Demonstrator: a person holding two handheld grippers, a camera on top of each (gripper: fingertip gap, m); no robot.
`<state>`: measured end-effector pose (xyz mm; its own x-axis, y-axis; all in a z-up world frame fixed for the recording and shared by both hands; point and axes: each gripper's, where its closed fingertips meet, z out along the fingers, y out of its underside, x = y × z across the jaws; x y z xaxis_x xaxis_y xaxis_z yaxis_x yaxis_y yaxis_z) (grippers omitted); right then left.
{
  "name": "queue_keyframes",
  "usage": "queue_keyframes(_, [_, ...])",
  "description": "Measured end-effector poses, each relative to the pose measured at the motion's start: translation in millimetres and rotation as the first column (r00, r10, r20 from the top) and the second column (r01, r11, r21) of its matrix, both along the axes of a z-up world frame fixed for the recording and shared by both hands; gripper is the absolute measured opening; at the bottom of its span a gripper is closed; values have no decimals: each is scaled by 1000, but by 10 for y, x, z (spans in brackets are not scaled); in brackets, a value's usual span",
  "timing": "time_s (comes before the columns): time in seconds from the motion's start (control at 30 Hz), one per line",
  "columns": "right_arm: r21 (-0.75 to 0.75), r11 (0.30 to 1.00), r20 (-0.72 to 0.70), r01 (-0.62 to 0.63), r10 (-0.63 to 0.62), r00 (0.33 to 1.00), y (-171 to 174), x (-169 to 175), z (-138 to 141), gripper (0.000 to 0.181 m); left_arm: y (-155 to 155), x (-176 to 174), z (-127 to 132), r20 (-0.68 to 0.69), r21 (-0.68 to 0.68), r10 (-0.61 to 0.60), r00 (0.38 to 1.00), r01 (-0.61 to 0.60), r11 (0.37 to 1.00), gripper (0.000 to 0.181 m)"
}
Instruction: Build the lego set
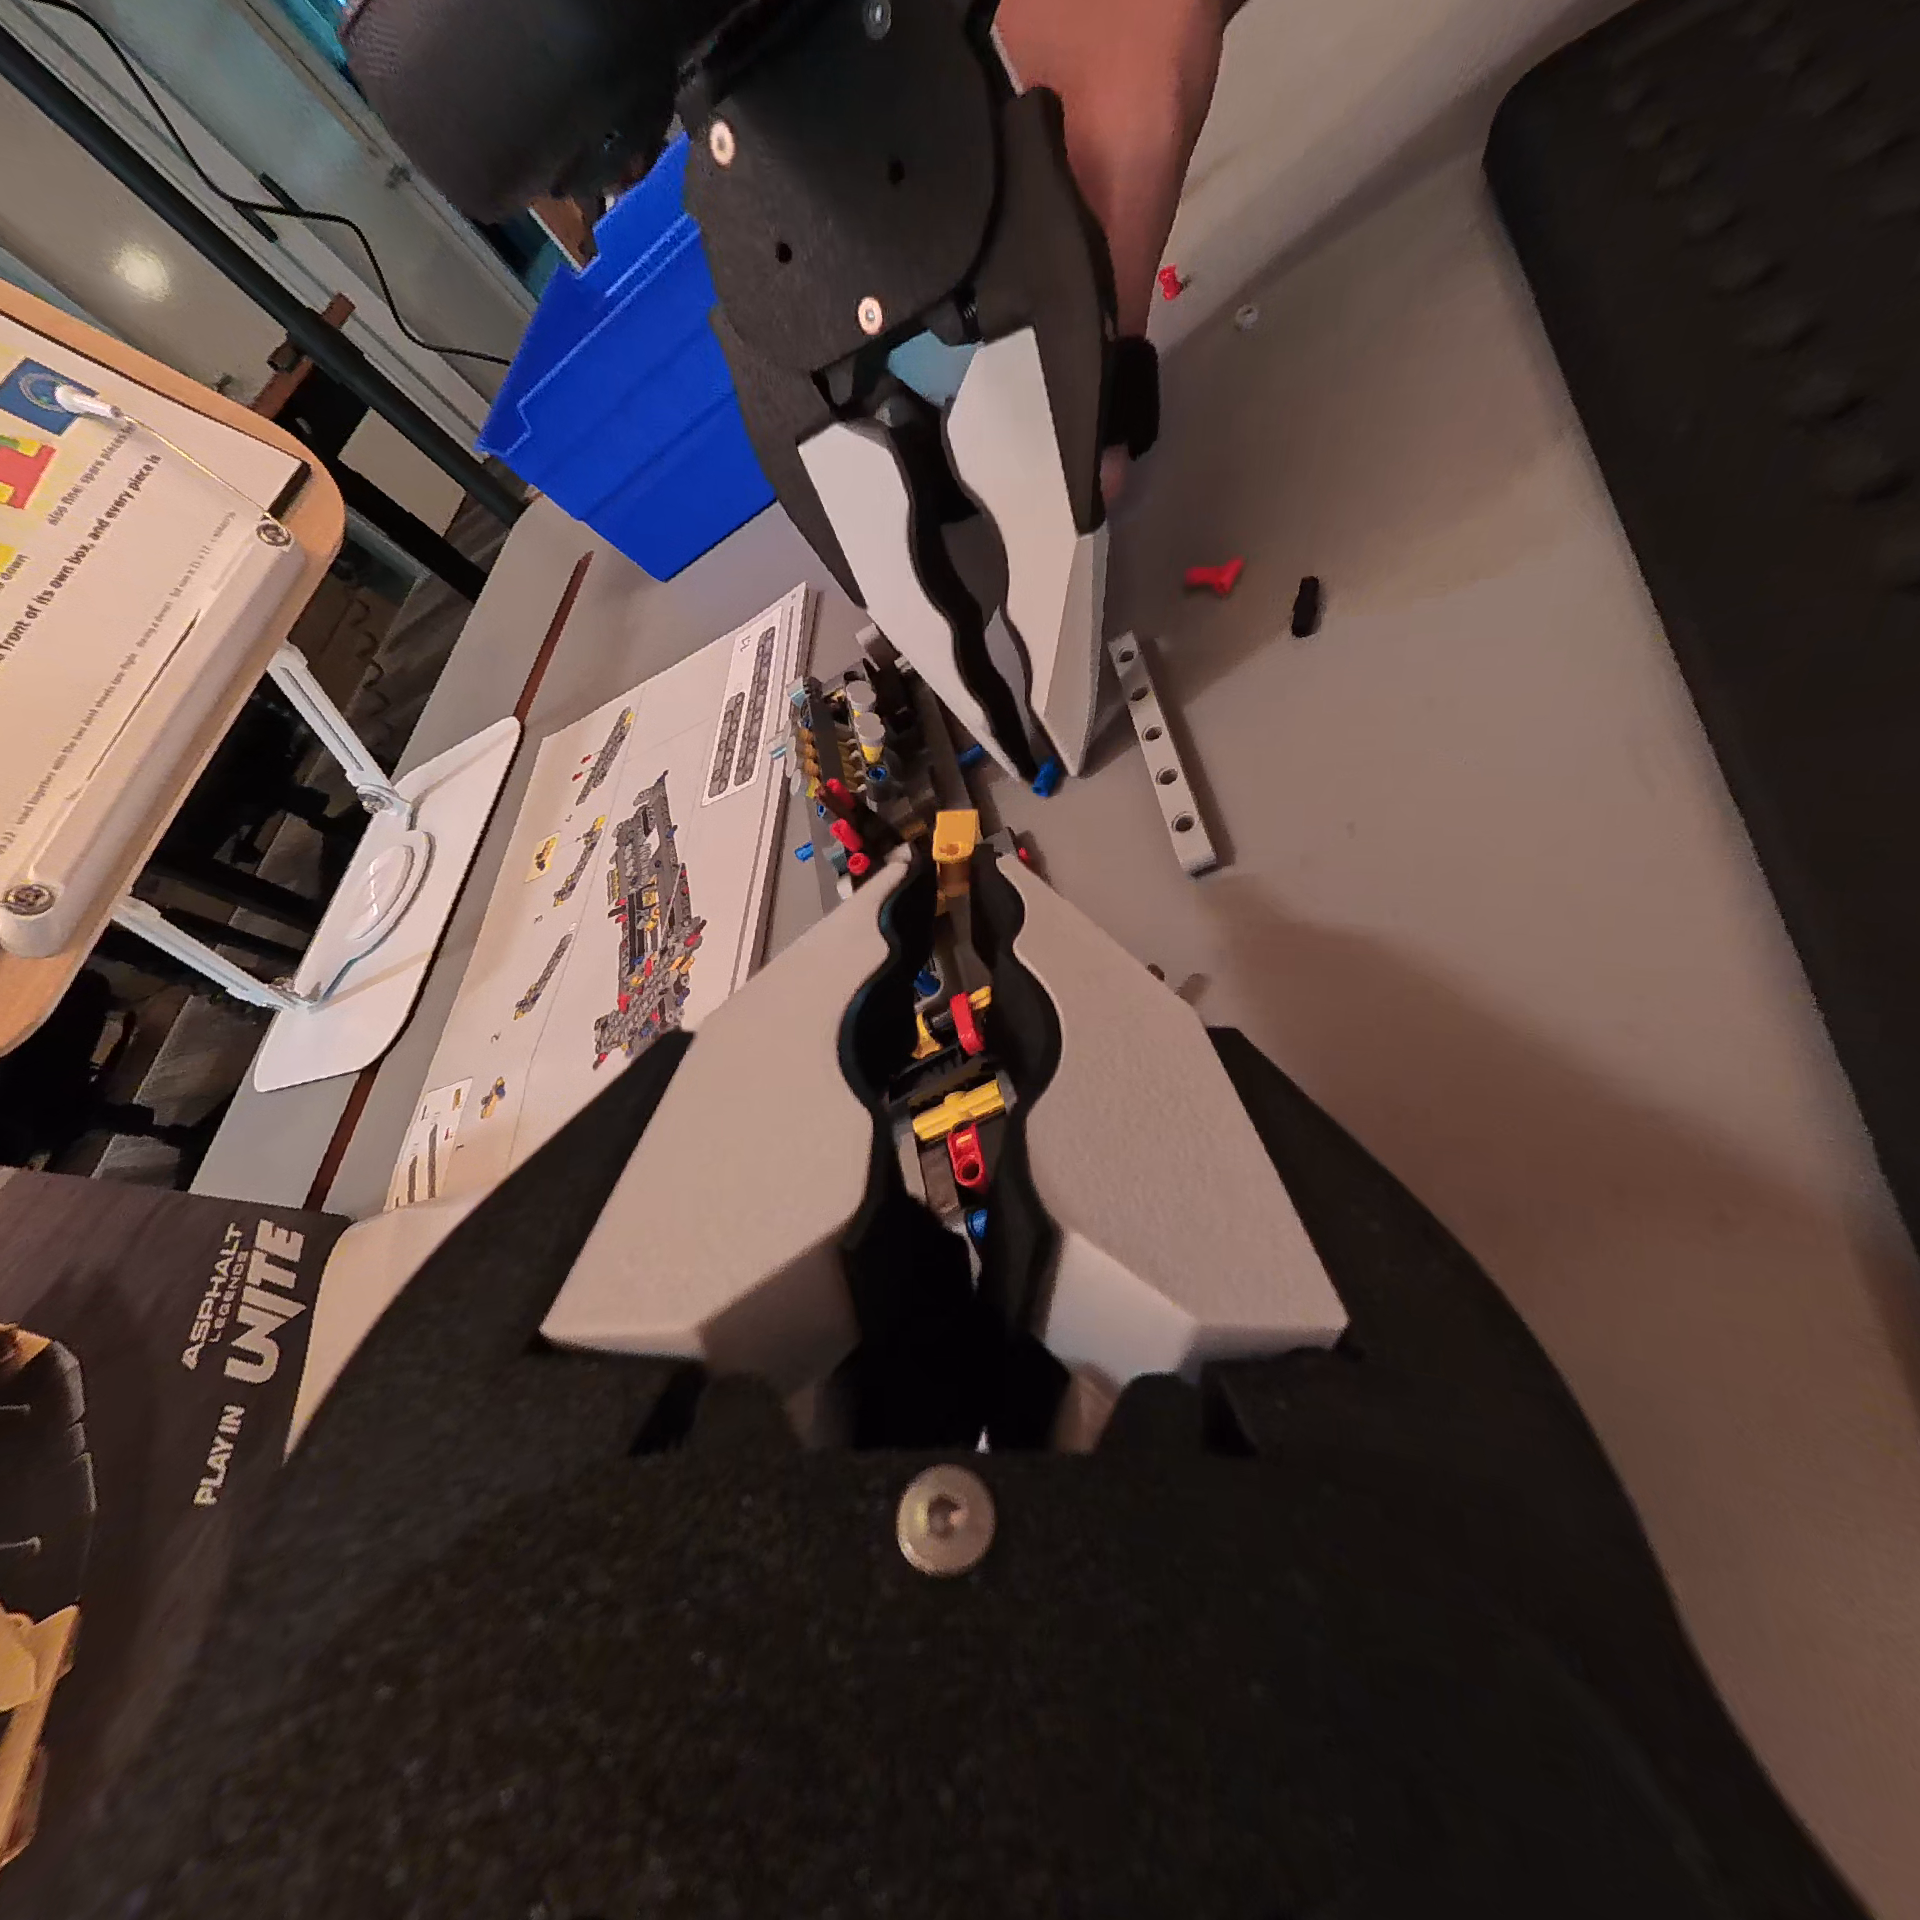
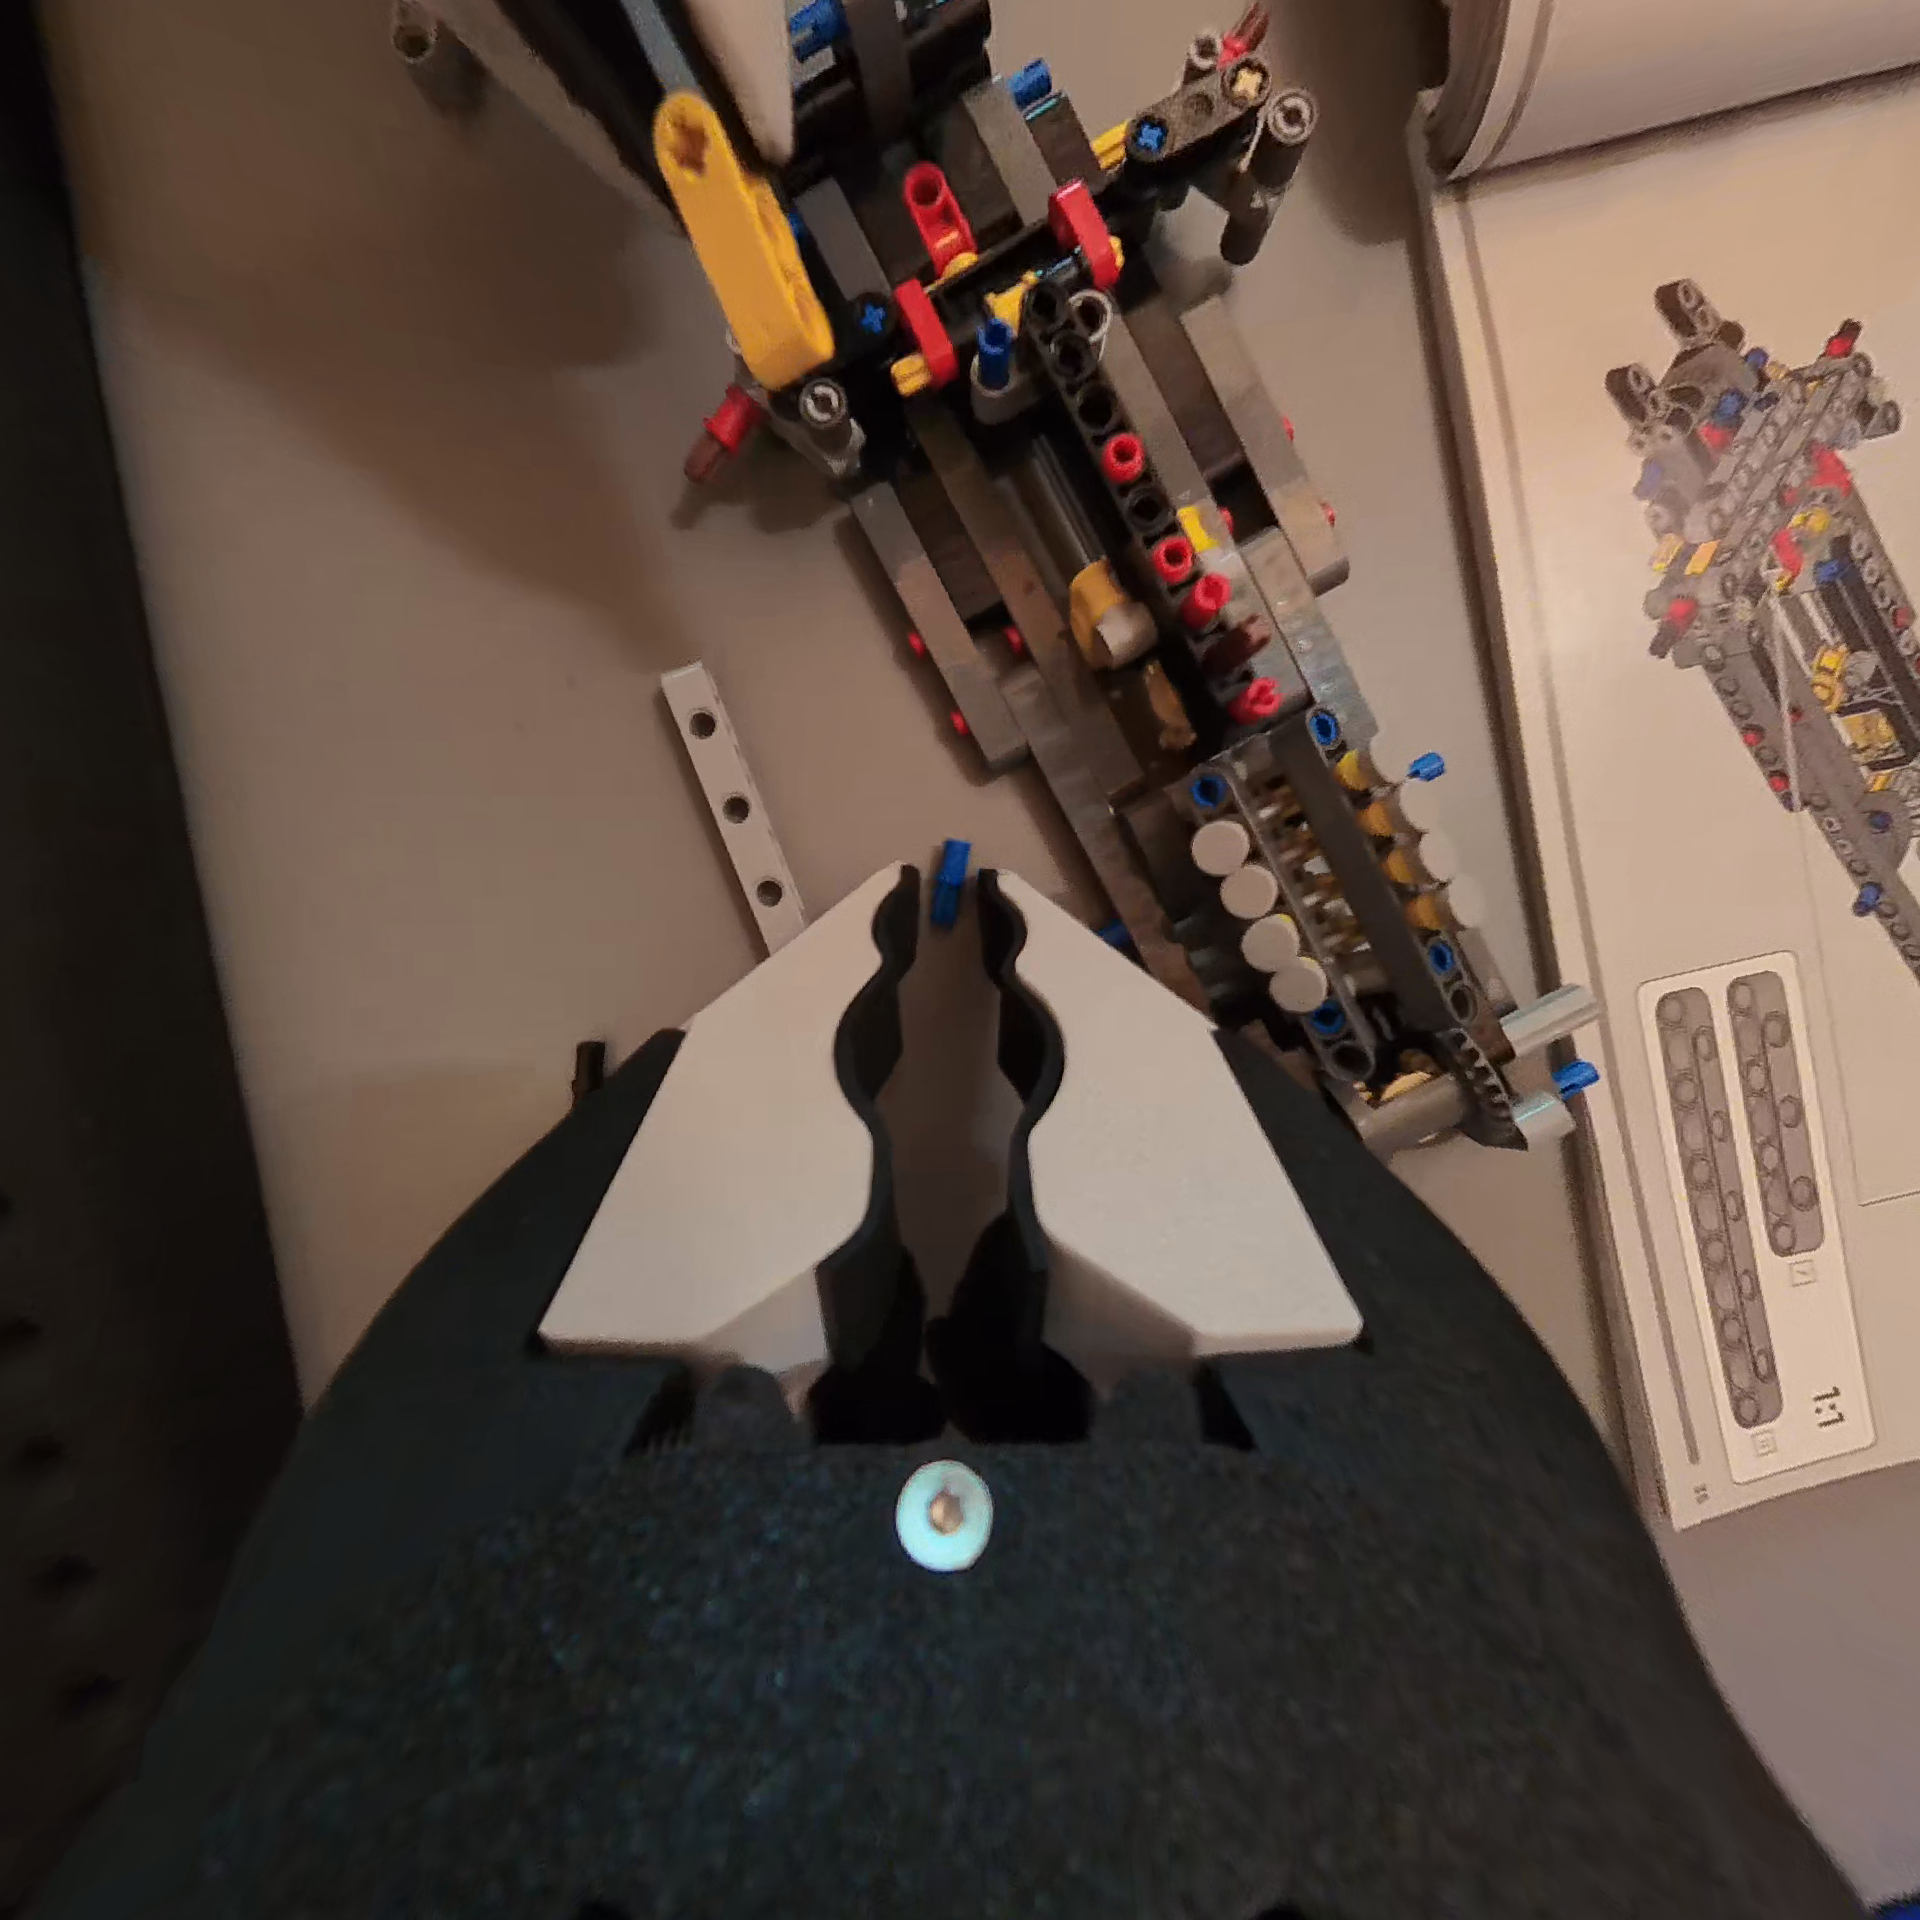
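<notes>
We have the right tool (image 2: 948, 883) pinched on a small blue pin (image 2: 948, 881) at its very tips, beside the loose grey beam (image 2: 736, 805). The left tool (image 1: 954, 868) is clamped around the long chassis model (image 2: 1122, 582), which lies mid-worktop (image 2: 416, 623) alongside the instruction booklet (image 2: 1683, 727). The pin looks light, stiff and slippery, so we judge a tip grip fragile; the model is best held by its rigid side beams.

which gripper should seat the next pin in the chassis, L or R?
Right. The right gripper already pinches a blue pin beside the chassis; the left gripper is clamped on its yellow liftarm, likely steadying it.
</notes>
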<state>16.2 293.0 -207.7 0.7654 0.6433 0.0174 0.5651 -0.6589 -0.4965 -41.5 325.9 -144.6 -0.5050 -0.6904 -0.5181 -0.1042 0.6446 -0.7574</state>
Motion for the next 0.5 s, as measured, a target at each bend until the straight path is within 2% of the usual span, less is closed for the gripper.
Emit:
queue_keyframes(0.13, [-27,1000,44,10,-8,999,9,-24,-5,5,35,21,14,-5,-12,24,1000,-24,1000,4])
queue_keyframes(0.27, [-39,997,17,61,-60,998,15,-23,0,4,74,49,72,-8,-70,53,999,-53,996,4])
queue_keyframes(0.3, [-4,997,-35,78,-78,996,52,-57,56,4,77,56,95,-14,-102,59,998,-60,993,4])
queue_keyframes(0.37, [140,980,-276,142,-99,956,206,-238,414,4,86,65,131,-30,-158,67,997,-71,985,4])
queue_keyframes(0.43, [298,914,-565,275,-64,823,364,-375,939,4,81,71,174,-43,-219,67,997,-75,973,4])
queue_keyframes(0.47, [329,878,-664,346,-45,746,410,-392,1111,4,69,71,202,-49,-258,63,997,-73,963,4])
queue_keyframes(0.5, [335,862,-706,380,-37,707,436,-415,1152,3,64,75,229,-53,-293,62,997,-75,953,4])
